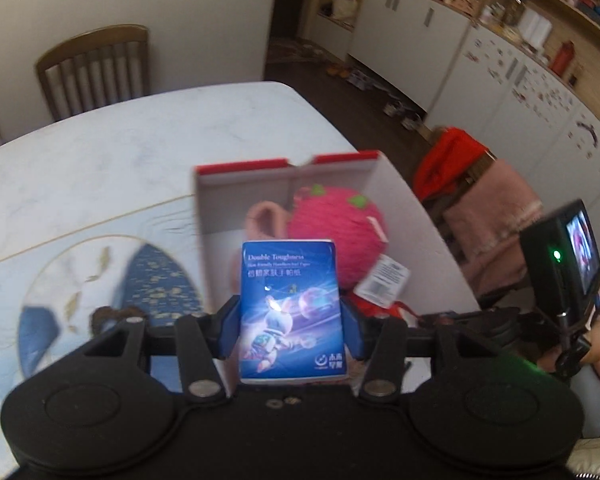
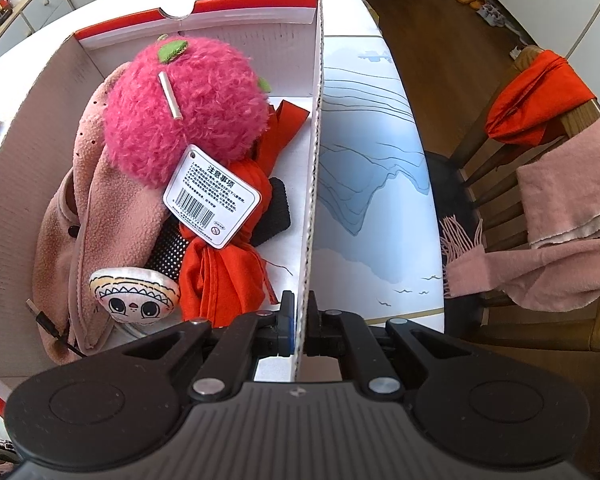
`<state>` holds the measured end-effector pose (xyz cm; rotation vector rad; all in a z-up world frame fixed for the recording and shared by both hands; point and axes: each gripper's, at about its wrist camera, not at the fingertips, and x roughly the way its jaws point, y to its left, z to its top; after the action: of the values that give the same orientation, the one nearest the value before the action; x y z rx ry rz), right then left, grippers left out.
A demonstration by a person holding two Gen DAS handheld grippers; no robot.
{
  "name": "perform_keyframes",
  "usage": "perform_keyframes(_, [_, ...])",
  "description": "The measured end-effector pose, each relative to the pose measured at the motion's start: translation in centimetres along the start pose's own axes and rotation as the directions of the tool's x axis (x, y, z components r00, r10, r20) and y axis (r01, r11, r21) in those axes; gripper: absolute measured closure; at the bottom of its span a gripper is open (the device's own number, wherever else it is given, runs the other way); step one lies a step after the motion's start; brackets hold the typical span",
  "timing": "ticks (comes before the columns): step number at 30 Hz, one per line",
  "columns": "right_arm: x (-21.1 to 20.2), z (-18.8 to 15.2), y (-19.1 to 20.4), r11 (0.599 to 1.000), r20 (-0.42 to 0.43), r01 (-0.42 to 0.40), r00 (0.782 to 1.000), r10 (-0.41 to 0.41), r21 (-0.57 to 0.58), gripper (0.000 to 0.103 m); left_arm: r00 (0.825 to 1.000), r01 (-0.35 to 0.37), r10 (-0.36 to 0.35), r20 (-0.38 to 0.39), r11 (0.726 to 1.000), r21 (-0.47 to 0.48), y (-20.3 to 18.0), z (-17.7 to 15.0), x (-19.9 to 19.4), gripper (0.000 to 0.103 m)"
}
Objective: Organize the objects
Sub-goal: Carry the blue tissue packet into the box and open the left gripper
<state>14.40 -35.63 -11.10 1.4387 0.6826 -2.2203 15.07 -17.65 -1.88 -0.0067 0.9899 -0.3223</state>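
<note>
My left gripper (image 1: 292,328) is shut on a blue tissue pack (image 1: 293,308) and holds it upright above the near edge of the open white cardboard box (image 1: 416,216). My right gripper (image 2: 300,330) is shut on the right wall of the box (image 2: 314,184). In the box lie a pink plush ball (image 2: 184,108) with a barcode tag (image 2: 212,198), a pink fleece garment (image 2: 88,216), an orange-red cloth (image 2: 228,264), a black item (image 2: 274,210) and a small face plush (image 2: 134,296). The plush ball also shows in the left wrist view (image 1: 336,228).
The box stands on a white table (image 1: 120,152) with a blue patterned mat (image 2: 372,200). A wooden chair (image 2: 540,184) at the right carries an orange cloth (image 2: 540,96) and a pink scarf (image 2: 560,232). Another chair (image 1: 92,68) stands behind the table. Cabinets (image 1: 416,36) line the far wall.
</note>
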Motion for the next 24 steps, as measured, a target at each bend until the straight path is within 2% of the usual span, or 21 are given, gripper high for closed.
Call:
perform_keyframes(8, [-0.1, -0.1, -0.2, 1.000, 0.000, -0.003, 1.000, 0.003, 0.015, 0.100, 0.997, -0.021, 0.026, -0.066, 0.997, 0.079, -2.9, 0.0, 3.7, 0.054])
perform_keyframes(13, [0.0, -0.1, -0.2, 1.000, -0.001, 0.000, 1.000, 0.000, 0.024, 0.100, 0.990, -0.036, 0.048, -0.133, 0.995, 0.093, -3.2, -0.3, 6.2, 0.054])
perform_keyframes(24, [0.0, -0.1, -0.2, 1.000, -0.002, 0.002, 1.000, -0.002, 0.031, 0.100, 0.974, -0.053, 0.084, -0.208, 0.987, 0.151, -3.7, -1.5, 9.5, 0.054])
